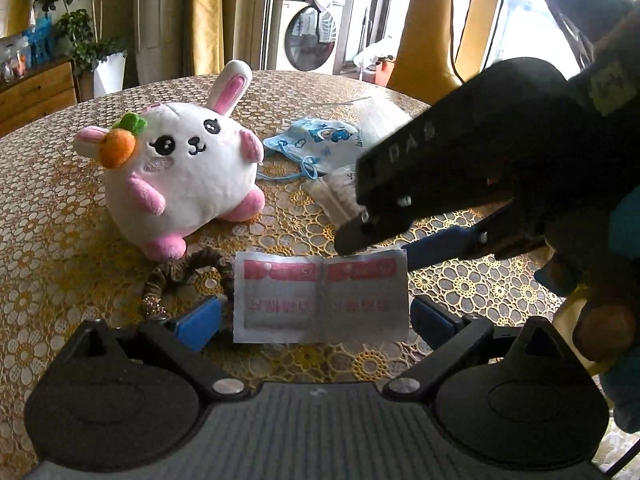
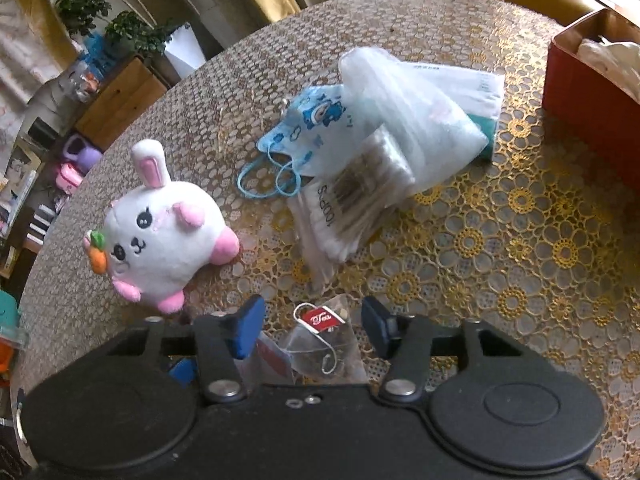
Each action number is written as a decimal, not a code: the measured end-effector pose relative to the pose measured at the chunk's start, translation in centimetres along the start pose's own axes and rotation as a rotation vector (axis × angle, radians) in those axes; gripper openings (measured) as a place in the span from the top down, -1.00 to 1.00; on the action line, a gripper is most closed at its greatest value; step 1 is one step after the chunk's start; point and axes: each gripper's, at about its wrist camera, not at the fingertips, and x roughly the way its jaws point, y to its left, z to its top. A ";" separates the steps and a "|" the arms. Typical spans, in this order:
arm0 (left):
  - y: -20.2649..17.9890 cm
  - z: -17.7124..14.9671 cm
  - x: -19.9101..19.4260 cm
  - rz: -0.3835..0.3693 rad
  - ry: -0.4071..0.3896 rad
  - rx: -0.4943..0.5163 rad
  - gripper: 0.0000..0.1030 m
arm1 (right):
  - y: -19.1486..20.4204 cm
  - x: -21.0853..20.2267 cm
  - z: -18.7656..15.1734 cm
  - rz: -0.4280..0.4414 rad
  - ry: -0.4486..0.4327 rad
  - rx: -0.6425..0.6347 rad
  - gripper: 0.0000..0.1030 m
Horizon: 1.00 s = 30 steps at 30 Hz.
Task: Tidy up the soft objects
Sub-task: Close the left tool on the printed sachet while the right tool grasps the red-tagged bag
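A silver twin sachet (image 1: 320, 300) with pink print lies between the wide-apart blue fingers (image 1: 200, 320) of my left gripper (image 1: 316, 316). Its side edges sit close to both pads, and I see no squeeze. My right gripper (image 2: 312, 330) points down at a pyramid tea bag (image 2: 332, 344) with a red tag. The bag lies between its blue pads with a small gap on each side. From the left wrist view the right gripper (image 1: 380, 246) reaches in from the right, just beyond the sachet. A white and pink bunny plush (image 1: 180, 176) (image 2: 160, 240) sits to the left.
A brown hair tie (image 1: 188, 272) lies by the bunny's foot. Behind are a blue child's mask (image 2: 312, 132), a pack of cotton swabs (image 2: 352, 204) and a clear plastic bag (image 2: 416, 120). A red box (image 2: 592, 92) stands at the far right of the lace-covered round table (image 2: 520, 240).
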 end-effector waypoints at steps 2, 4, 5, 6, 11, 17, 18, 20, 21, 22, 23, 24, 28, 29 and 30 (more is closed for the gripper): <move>0.1 -0.1 0.0 -0.003 -0.001 0.004 -0.86 | 0.0 0.1 -0.2 0.002 0.008 0.001 0.20; 0.2 -0.2 0.0 -0.010 -0.001 0.004 -0.70 | -0.1 0.2 -0.4 0.008 0.012 0.001 0.29; 0.3 -0.2 0.0 -0.012 0.000 0.001 -0.66 | -0.1 0.2 -0.4 0.007 0.010 0.000 0.32; 0.3 -0.2 -0.1 -0.015 0.000 -0.002 -0.64 | -0.1 0.2 -0.4 0.006 0.008 0.000 0.38; 0.1 -0.3 -1.1 -0.018 -0.022 0.013 -0.24 | -0.6 0.2 -0.4 0.032 0.009 0.017 0.53; -0.3 -0.2 -1.2 -0.019 -0.021 0.045 0.37 | -1.2 -0.2 -0.7 0.057 0.004 0.024 0.64; -0.2 -0.2 -1.2 -0.024 -0.022 0.045 0.38 | -1.2 -0.3 -0.7 0.055 0.001 0.022 0.65; -0.2 -0.1 -1.2 -0.033 -0.023 0.045 0.53 | -1.4 -0.5 -0.8 0.055 -0.007 0.017 0.68; -0.1 0.0 -1.3 -0.038 -0.022 0.044 0.61 | -1.6 -0.6 -0.8 0.061 -0.007 0.018 0.70; -0.1 0.0 -1.3 -0.044 -0.024 0.043 0.64 | -1.8 -0.7 -0.9 0.065 -0.008 0.020 0.71; -0.2 0.1 -1.4 -0.048 -0.028 0.045 0.66 | -1.9 -0.8 -0.9 0.066 -0.011 0.019 0.71; -0.4 0.2 -1.5 -0.052 -0.032 0.052 0.70 | -2.0 -1.1 -1.0 0.071 -0.015 0.016 0.72; -0.9 0.5 -1.8 -0.061 -0.046 0.069 0.80 | -2.2 -2.2 -1.2 0.079 -0.033 -0.016 0.72; -1.0 0.6 -1.9 -0.062 -0.050 0.071 0.80 | -2.3 -2.5 -1.3 0.080 -0.037 -0.022 0.72; -1.1 0.7 -2.1 -0.063 -0.053 0.077 0.80 | -2.4 -2.9 -1.4 0.079 -0.042 -0.027 0.72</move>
